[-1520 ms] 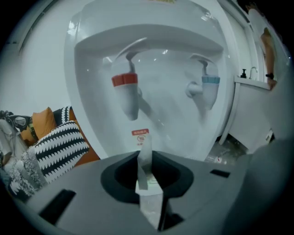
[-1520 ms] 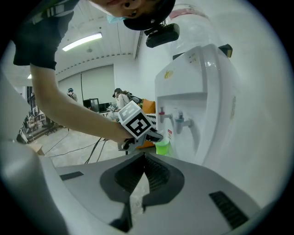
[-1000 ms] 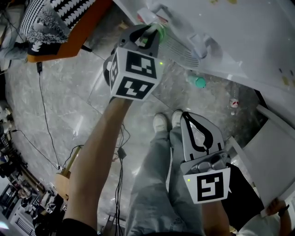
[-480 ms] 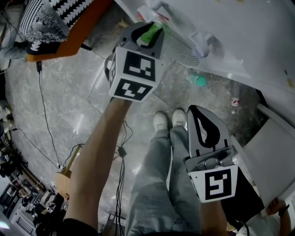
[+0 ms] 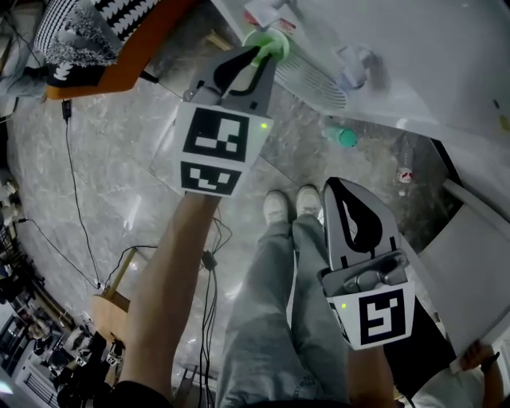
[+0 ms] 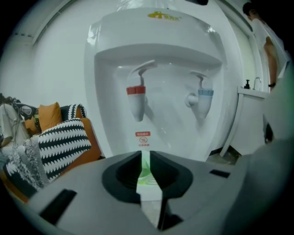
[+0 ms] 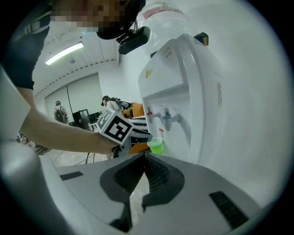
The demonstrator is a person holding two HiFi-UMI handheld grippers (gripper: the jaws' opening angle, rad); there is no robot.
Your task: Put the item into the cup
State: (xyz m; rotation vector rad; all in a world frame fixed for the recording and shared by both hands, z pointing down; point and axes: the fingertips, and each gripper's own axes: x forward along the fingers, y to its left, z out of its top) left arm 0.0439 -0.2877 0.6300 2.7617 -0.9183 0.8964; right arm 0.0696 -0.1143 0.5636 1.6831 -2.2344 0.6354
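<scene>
A translucent green cup [image 5: 271, 40] is pinched by its rim in my left gripper [image 5: 267, 49], which is shut on it. The cup hangs right at the white water dispenser [image 5: 382, 56], above its ribbed drip tray [image 5: 315, 80]. Between the jaws in the left gripper view, the green cup [image 6: 144, 170] shows as a thin strip below the red tap [image 6: 136, 98], with the blue tap [image 6: 204, 98] to its right. My right gripper [image 5: 339, 190] is lower and nearer me, shut with nothing in it. Its own view shows the left gripper [image 7: 138, 134] holding the cup [image 7: 156, 146].
An orange sofa [image 5: 127, 48] with a black-and-white cushion [image 5: 96, 24] stands left of the dispenser. Cables [image 5: 80, 207] run over the grey floor. A green-capped object [image 5: 344, 140] and a plastic bottle [image 5: 405, 171] lie on the floor. My legs and shoes [image 5: 291, 209] are below.
My left gripper has carried the green cup forward, up to the dispenser's drip tray. The right gripper has shifted slightly right and stays shut.
</scene>
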